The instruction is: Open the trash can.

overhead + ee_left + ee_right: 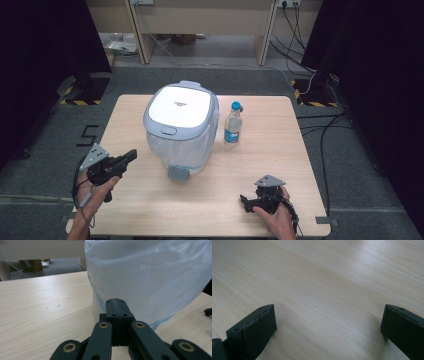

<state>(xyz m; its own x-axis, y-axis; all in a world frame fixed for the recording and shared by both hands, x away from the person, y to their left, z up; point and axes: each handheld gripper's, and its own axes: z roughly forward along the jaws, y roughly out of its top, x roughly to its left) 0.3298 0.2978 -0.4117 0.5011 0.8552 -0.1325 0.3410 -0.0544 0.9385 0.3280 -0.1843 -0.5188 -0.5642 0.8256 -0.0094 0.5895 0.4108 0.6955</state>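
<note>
Left tool (131,155) jaws pressed together, gripping nothing, pointing at white lidded pedal bin with clear plastic liner (181,129), sitting centre of light wooden tabletop (280,150). Right tool (328,322) gaping wide, empty, idling near-right.

We hold our left gripper (131,155) beside the lidded bin (181,129) (its plastic liner showing), a water bottle (233,123) just right of it, our right gripper (244,201) low on the table (280,150).
</note>
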